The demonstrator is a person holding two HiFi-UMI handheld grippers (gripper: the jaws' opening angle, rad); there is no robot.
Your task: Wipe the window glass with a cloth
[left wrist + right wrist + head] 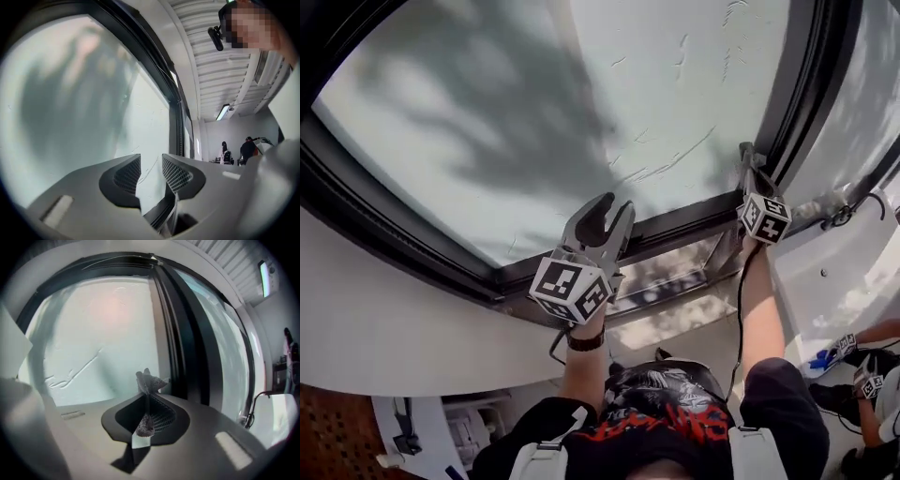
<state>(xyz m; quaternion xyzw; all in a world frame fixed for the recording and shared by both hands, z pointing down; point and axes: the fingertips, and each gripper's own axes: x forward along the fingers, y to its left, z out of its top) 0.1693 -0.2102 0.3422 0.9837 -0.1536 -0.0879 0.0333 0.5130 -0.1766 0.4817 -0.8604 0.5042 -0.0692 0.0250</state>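
Note:
The frosted window glass (pixel 534 112) fills the upper head view and bears thin scratch-like streaks (pixel 666 164) near its lower right. My right gripper (pixel 748 155) is raised against the glass beside the dark upright frame bar. It is shut on a small grey cloth (pixel 150 380), a tuft of which sticks out past the jaws (pixel 149 397) toward the pane (pixel 103 333). My left gripper (pixel 616 208) is held lower, near the bottom frame rail. Its jaws (pixel 151 161) stand apart with nothing between them, pointing along the glass (pixel 70 103).
A dark frame (pixel 675 225) runs under the glass, and a dark mullion (pixel 806 84) divides it from another pane at the right. A white ledge (pixel 384 328) lies below. A cable or latch (pixel 848 214) sits at the right. Other people (pixel 862 375) are at the lower right.

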